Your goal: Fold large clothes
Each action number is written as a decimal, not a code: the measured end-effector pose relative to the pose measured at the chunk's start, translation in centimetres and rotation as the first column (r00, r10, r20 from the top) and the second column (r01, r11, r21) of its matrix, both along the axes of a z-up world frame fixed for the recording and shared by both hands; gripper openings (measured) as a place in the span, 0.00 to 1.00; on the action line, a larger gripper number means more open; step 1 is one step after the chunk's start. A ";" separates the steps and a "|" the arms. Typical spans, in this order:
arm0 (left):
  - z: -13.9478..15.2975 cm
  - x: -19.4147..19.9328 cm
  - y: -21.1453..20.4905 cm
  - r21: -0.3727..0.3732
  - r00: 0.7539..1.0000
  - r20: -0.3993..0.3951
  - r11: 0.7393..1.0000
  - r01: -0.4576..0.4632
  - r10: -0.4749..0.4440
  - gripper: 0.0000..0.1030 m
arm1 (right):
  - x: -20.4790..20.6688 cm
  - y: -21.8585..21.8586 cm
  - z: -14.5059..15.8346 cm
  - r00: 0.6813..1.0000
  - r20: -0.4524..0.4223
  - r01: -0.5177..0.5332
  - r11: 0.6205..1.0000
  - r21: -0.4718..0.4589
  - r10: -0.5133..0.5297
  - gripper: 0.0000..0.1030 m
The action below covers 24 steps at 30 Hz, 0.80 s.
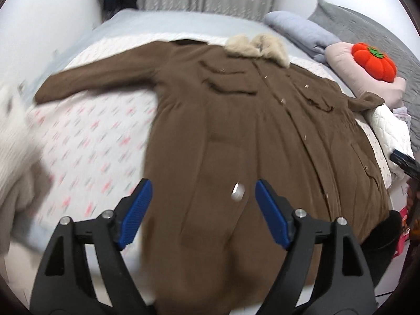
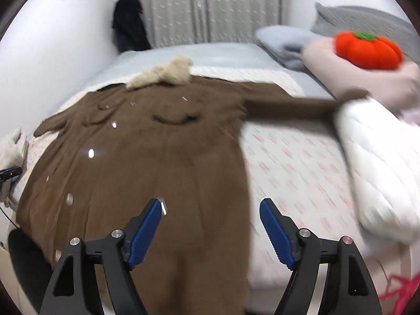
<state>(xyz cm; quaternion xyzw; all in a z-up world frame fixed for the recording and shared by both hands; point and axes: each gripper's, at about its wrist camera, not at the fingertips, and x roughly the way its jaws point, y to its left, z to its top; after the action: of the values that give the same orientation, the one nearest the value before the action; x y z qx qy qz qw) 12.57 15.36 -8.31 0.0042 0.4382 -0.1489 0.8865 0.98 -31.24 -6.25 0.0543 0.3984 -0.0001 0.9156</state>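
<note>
A long brown coat (image 1: 236, 131) with a pale fur collar (image 1: 258, 47) lies spread face up on the bed, both sleeves stretched out sideways. My left gripper (image 1: 203, 191) hangs open above the coat's lower left part, with nothing between its blue pads. In the right wrist view the same coat (image 2: 147, 152) fills the left half, its collar (image 2: 168, 74) at the far end. My right gripper (image 2: 211, 211) is open over the coat's lower right edge, holding nothing. A dark part at the right edge (image 1: 404, 161) of the left wrist view may belong to the other gripper.
The bed (image 1: 86, 141) carries a white sheet with a pink pattern. Pillows with an orange pumpkin cushion (image 2: 367, 50) lie at the right, beside a white quilted bundle (image 2: 378, 162). A pale knitted garment (image 1: 13, 141) lies at the left. Curtains (image 2: 210, 8) hang behind.
</note>
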 end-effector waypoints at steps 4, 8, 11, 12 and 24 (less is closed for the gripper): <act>-3.0 3.8 -1.4 0.050 1.000 -0.017 0.999 -0.014 0.015 0.80 | 5.1 0.8 -3.6 1.000 -0.028 -0.010 0.998 0.058 0.011 0.77; -7.1 4.9 0.5 0.129 0.991 -0.126 0.991 -0.025 0.041 0.81 | 6.1 -0.4 -7.8 0.990 -0.144 0.012 0.998 0.066 -0.003 0.77; -7.0 4.3 3.2 0.091 0.978 -0.203 0.995 -0.029 0.047 0.86 | 4.7 -1.3 -7.6 0.981 -0.192 0.003 0.998 0.063 0.009 0.77; -6.7 4.3 3.9 0.073 0.973 -0.226 0.997 -0.035 0.051 0.85 | 4.5 -1.3 -7.0 0.974 -0.228 -0.004 0.998 0.057 0.017 0.77; 10.0 13.5 -2.8 0.099 0.994 -0.078 0.992 0.083 -0.075 0.91 | 14.8 1.1 8.0 0.975 -0.171 -0.141 0.990 0.006 0.140 0.84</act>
<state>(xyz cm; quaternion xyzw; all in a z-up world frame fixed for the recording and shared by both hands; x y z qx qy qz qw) 26.10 12.57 1.68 0.0614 0.4774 -0.1613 0.8615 15.77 -30.11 1.79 0.0229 0.4784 0.0588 0.8759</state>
